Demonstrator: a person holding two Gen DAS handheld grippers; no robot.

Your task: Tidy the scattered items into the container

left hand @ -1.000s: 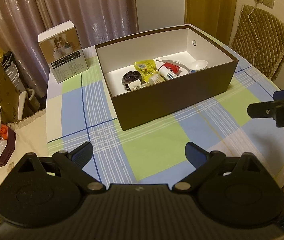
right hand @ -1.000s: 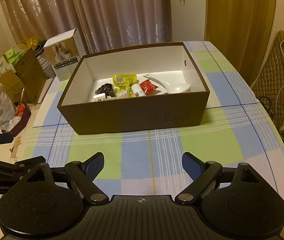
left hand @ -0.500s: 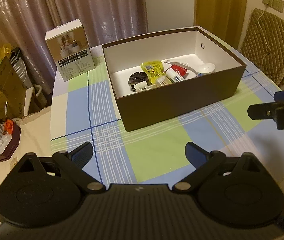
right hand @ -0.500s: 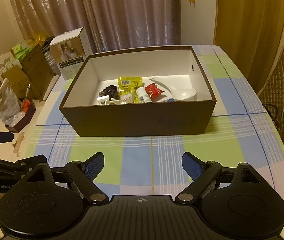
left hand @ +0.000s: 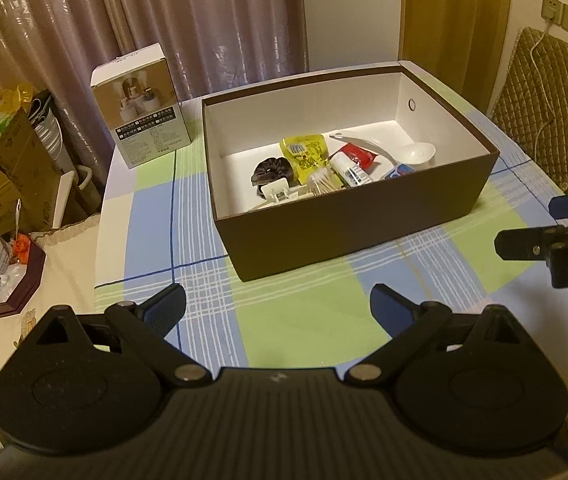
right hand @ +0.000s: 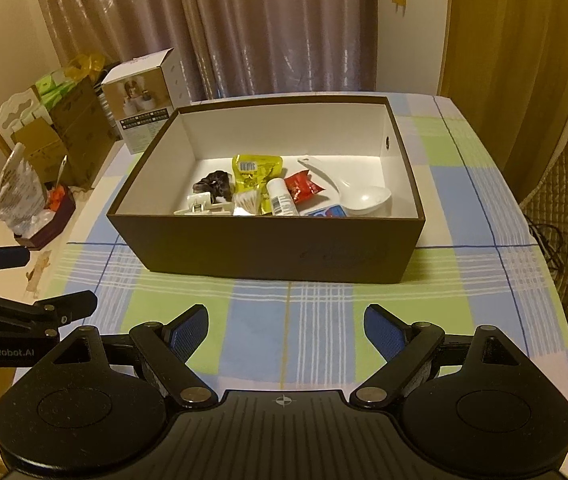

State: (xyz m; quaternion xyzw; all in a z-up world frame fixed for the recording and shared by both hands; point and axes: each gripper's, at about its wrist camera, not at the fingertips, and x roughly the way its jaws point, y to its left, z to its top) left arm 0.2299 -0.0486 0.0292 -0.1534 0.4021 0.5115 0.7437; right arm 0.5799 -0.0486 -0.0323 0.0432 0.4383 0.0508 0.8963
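Observation:
A brown box (left hand: 356, 236) (right hand: 267, 252) with a white inside stands on the checked tablecloth. In it lie a yellow pouch (left hand: 304, 152) (right hand: 257, 172), a dark scrunchie (left hand: 271, 171) (right hand: 213, 182), a white ladle (left hand: 414, 152) (right hand: 364, 198), a red packet (left hand: 358, 155) (right hand: 303, 187), a small white bottle (left hand: 350, 172) (right hand: 281, 198), cotton swabs (left hand: 322, 182) and a white clip (left hand: 277, 192). My left gripper (left hand: 277, 312) is open and empty, held back from the box's near side. My right gripper (right hand: 286, 330) is open and empty too, also short of the box.
A white product carton (left hand: 141, 106) (right hand: 143, 100) stands at the table's far left corner. Cardboard boxes and bags (right hand: 43, 140) crowd the floor to the left. A padded chair (left hand: 548, 104) is at the right. The other gripper shows at each view's edge (left hand: 556, 240) (right hand: 11, 312).
Both grippers have drawn back and risen a little from the box, so it looks smaller and farther. Both stay open and empty. Nothing in the box moved.

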